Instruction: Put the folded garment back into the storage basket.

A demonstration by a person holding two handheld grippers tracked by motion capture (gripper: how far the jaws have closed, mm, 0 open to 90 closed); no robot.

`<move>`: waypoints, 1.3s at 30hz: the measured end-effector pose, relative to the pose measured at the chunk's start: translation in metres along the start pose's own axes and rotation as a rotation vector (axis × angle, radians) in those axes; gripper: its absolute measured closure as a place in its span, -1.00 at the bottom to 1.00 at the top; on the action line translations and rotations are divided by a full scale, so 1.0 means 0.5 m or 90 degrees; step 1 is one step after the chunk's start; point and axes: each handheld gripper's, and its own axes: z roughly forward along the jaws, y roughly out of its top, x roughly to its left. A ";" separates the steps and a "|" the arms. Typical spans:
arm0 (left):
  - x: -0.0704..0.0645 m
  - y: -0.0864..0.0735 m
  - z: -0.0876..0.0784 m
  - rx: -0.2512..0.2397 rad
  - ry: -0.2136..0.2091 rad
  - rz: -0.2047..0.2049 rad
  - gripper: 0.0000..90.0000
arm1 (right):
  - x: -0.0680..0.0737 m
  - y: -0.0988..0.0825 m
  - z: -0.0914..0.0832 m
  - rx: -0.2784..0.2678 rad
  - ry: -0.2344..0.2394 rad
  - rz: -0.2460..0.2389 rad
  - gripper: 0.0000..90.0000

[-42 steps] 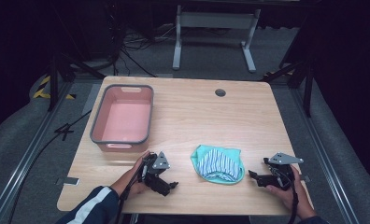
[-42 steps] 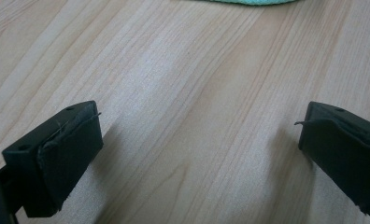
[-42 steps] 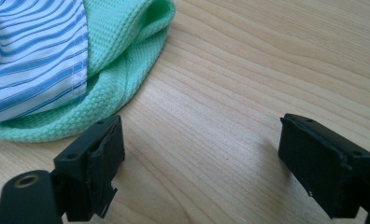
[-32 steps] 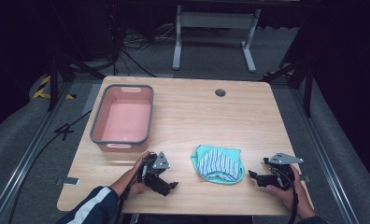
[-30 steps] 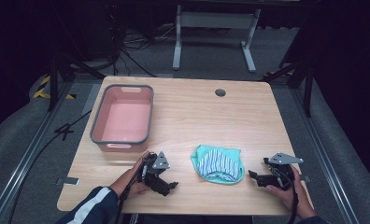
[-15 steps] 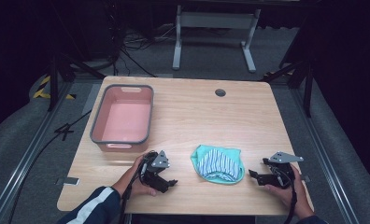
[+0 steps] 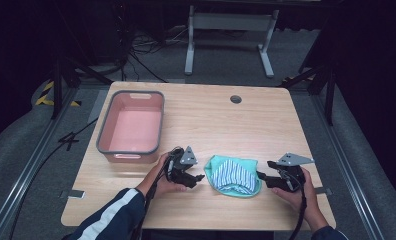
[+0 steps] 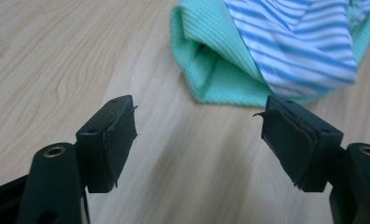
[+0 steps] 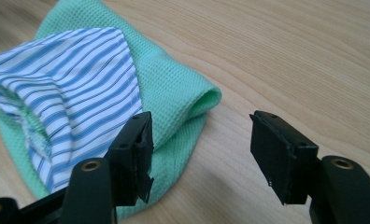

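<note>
A bunched cloth point(image 7: 233, 175), mint green with a blue-and-white striped part on top, lies near the table's front edge. My left gripper point(image 7: 200, 178) rests on the wood just left of it, open, jaws empty. In the left gripper view point(image 8: 199, 123) the green folded edge point(image 8: 211, 65) lies a short way ahead of the jaws. My right gripper point(image 7: 260, 177) sits at the cloth's right edge, open. In the right gripper view point(image 9: 199, 140) its left jaw overlaps the green fold point(image 9: 183, 100); the striped part point(image 9: 75, 98) lies further left.
A pink bin point(image 7: 132, 127) with a grey rim stands at the left of the table point(image 7: 216, 120), nothing inside it. A round cable hole point(image 7: 235, 99) is at the back. A metal stand point(image 7: 228, 30) and cables lie on the floor behind.
The left gripper has shifted slightly right, toward the cloth, and turned a little. The right gripper and the cloth have stayed put.
</note>
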 end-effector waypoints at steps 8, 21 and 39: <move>0.022 0.038 0.046 -0.028 -0.002 -0.026 -0.39 | -0.002 0.024 0.037 0.019 0.001 0.007 -0.07; 0.021 0.038 0.096 0.020 -0.007 -0.025 -0.43 | 0.012 0.027 0.082 0.049 0.001 0.014 -0.06; 0.014 0.043 0.101 0.020 -0.035 -0.037 -0.50 | 0.014 0.021 0.084 0.049 0.056 0.031 0.37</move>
